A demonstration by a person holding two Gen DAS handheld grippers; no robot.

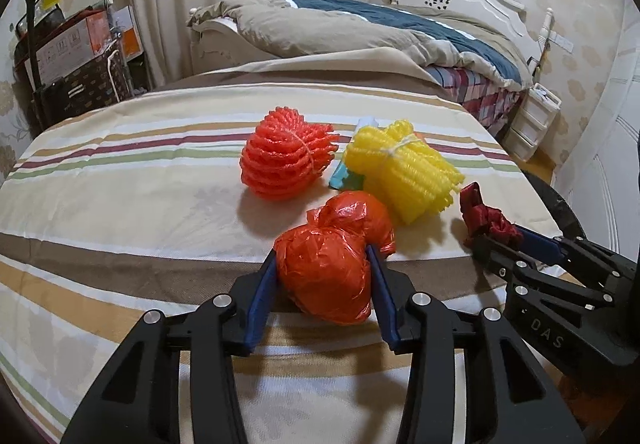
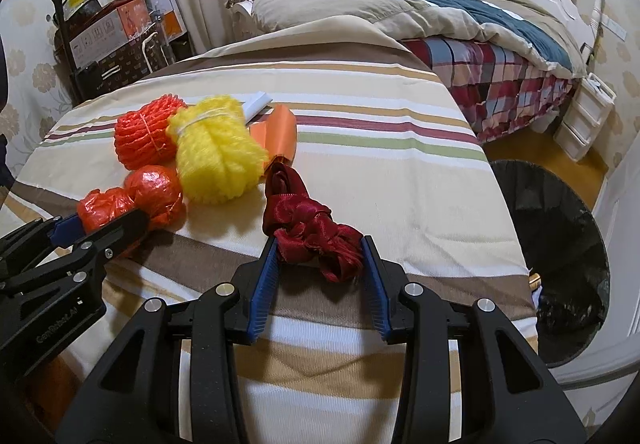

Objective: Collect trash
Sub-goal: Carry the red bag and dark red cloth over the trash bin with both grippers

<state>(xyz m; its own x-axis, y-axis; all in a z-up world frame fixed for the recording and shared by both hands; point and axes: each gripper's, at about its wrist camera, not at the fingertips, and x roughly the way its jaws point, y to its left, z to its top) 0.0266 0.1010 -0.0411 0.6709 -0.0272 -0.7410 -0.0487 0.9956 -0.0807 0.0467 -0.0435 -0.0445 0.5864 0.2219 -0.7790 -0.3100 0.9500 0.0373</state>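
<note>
L tongs (image 1: 322, 276) clamp orange plastic bag (image 1: 328, 268) at near edge of desk (image 1: 120, 172); R tongs (image 2: 318, 264) pinch red ribbon wad (image 2: 316, 236). Neither binned yet. Bin (image 2: 560, 244) far right, on floor. Left: red net bundle (image 1: 286, 160), yellow net bundle (image 1: 404, 172), paper scraps.

Left tool (image 1: 326, 272), right tool (image 2: 320, 256) clamped

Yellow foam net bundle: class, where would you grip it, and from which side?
Grip the yellow bundle at its tied waist, where white string pinches it narrowest. Come from above, fingers straddling across its width: the orange net and orange bag crowd one side, so a sideways approach looks blocked.
</note>
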